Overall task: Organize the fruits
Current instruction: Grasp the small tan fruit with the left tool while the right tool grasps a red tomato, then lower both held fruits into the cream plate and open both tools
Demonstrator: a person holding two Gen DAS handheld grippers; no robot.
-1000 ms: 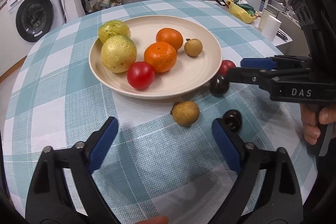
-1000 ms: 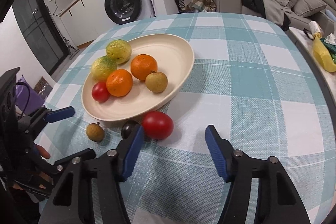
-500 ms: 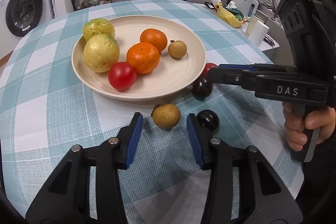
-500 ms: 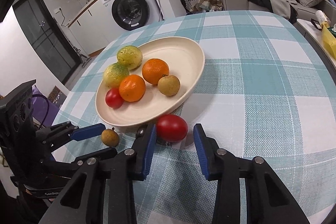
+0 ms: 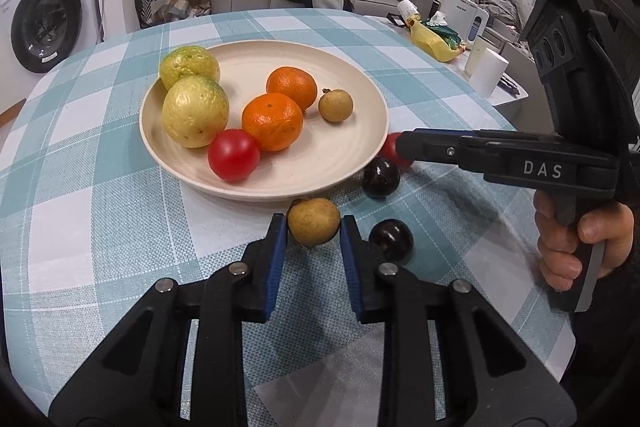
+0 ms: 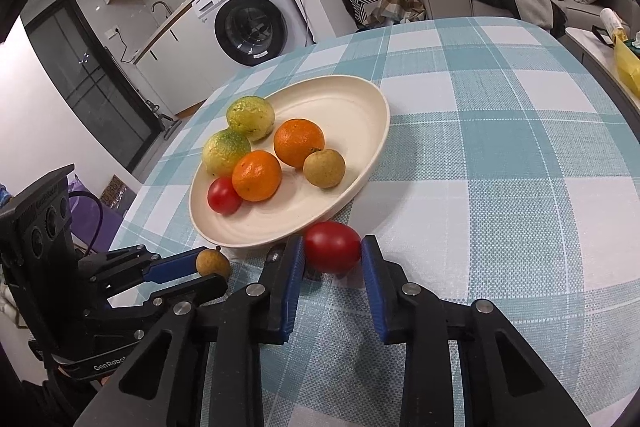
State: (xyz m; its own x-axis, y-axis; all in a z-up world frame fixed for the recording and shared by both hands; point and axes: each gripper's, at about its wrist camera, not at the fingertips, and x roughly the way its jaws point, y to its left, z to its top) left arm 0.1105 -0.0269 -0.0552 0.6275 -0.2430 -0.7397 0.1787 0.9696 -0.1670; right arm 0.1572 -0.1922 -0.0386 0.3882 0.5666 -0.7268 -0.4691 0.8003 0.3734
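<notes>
A: Status on the claws?

B: Left gripper (image 5: 314,227) is clamped on the brown longan (image 5: 314,221), just off the plate (image 5: 360,163) rim at 6 o'clock. Right gripper (image 6: 332,253) pinches the loose tomato (image 6: 332,251), rim at 5 o'clock in its own view.

A: Handling?

B: Longan: light, thin brittle shell, grip across the middle. Tomato: soft, smooth, likely slippery, so squeeze gently at its widest.

A: Count?

B: On the plate: two yellow-green fruits, two oranges, one tomato, one longan. Loose on the cloth: two dark round fruits (image 5: 381,172), plus the two being gripped.
</notes>
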